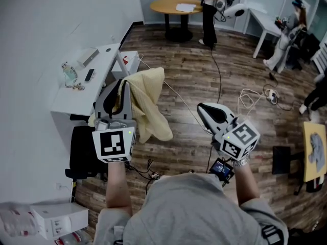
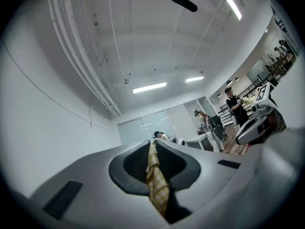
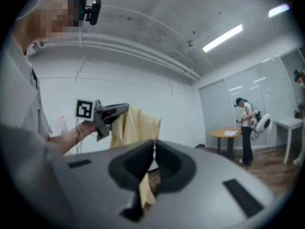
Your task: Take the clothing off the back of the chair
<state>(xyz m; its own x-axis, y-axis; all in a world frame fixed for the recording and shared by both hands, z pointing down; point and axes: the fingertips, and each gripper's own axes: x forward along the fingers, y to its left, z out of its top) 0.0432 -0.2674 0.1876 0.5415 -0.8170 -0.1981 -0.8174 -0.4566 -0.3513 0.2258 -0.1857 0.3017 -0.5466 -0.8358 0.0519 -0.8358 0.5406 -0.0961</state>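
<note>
The clothing (image 1: 149, 102) hangs clear of the chair (image 1: 82, 152) on my left, pinched tight in my left claw (image 1: 118, 88) to keep it off the floor. My right claw (image 1: 203, 107) sits closed and apparently empty, just beside the clothing.
</note>
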